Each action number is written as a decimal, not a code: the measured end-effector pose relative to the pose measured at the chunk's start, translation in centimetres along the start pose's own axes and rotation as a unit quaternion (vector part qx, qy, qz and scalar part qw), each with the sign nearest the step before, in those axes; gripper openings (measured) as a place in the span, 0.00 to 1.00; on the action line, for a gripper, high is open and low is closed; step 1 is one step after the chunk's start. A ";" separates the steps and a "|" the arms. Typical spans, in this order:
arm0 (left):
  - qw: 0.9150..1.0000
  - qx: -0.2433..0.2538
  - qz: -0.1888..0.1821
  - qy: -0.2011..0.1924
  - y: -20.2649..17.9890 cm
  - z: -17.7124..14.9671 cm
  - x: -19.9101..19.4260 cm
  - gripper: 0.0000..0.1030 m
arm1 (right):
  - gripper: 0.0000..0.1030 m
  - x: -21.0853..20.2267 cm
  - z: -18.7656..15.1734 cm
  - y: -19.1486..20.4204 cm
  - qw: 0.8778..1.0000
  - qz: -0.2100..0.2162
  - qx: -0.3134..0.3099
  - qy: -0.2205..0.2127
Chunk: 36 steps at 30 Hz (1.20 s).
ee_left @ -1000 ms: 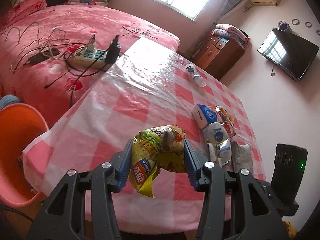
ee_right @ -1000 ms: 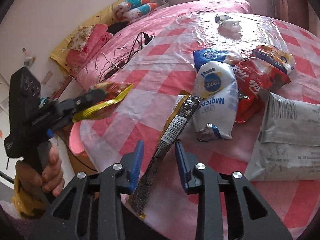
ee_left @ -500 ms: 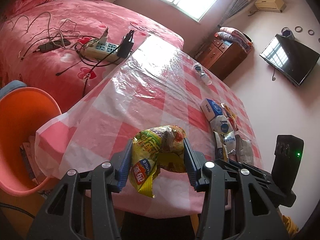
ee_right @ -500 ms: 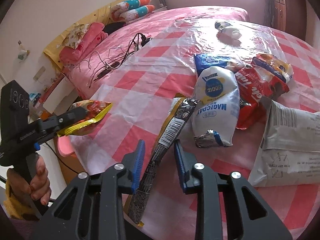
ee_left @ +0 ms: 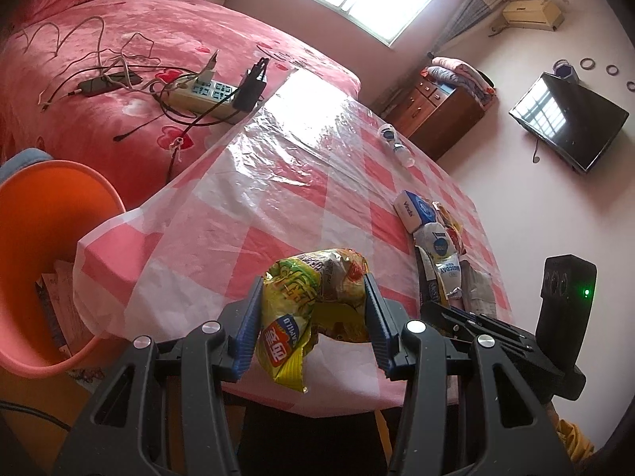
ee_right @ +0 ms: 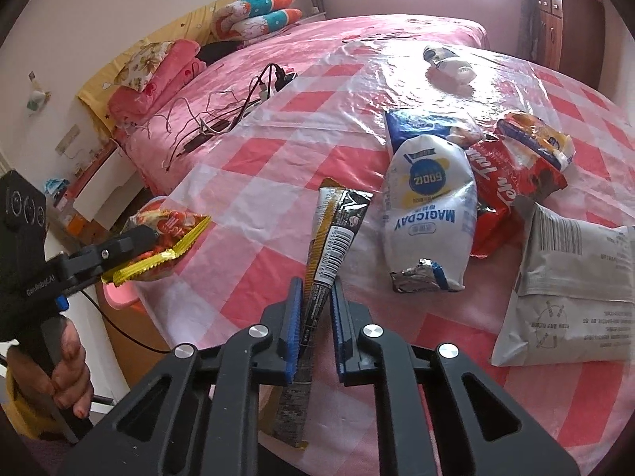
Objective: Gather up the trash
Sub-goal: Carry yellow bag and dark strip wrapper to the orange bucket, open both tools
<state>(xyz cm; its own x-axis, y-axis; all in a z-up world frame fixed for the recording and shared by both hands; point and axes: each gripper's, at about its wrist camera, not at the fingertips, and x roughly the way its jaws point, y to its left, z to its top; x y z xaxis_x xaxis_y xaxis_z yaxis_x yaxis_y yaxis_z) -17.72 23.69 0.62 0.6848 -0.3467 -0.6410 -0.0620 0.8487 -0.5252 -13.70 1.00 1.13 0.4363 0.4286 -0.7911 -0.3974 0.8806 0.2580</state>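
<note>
Now yellow snack bag (ee_left: pixel 301 309) in left tool (ee_left: pixel 313 317), black wrapper (ee_right: pixel 337 230) in right tool (ee_right: pixel 315 317).

Left gripper (ee_left: pixel 313 309) was clamped on a crumpled yellow snack bag (ee_left: pixel 313 297), blue pads pressing both sides, hanging out past the near-left corner of the checkered table (ee_left: pixel 246 214) and tilted down. You could see the left hand (ee_right: pixel 65 361) wrapped round its handle, fingers curled tight. Right gripper (ee_right: pixel 316 297), angled steeply down over that table's near edge, had just been closing and was pinched on a long dark wrapper (ee_right: pixel 331 246).
</note>
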 end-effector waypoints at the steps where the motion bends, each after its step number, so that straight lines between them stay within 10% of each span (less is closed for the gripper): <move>1: 1.000 -0.001 -0.001 -0.001 0.1 -0.1 -0.1 0.48 | 0.13 -0.1 0.1 0.0 1.000 -0.001 0.001 -0.001; 20: 0.996 -0.048 0.035 -0.068 5.3 0.8 -5.8 0.48 | 0.12 1.6 5.9 6.1 0.992 0.124 0.004 0.028; 36: 0.966 -0.171 0.147 -0.128 17.1 1.7 -9.4 0.50 | 0.12 9.2 10.6 20.8 0.966 0.234 -0.073 0.088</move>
<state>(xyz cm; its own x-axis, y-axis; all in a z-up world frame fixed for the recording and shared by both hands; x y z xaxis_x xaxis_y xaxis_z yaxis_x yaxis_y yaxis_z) -23.97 42.11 -1.35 0.7558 0.0359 -0.6538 -0.4864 0.6993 -0.5238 -9.39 25.38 5.08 0.0435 0.7205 -0.6921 -0.6334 0.5556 0.5386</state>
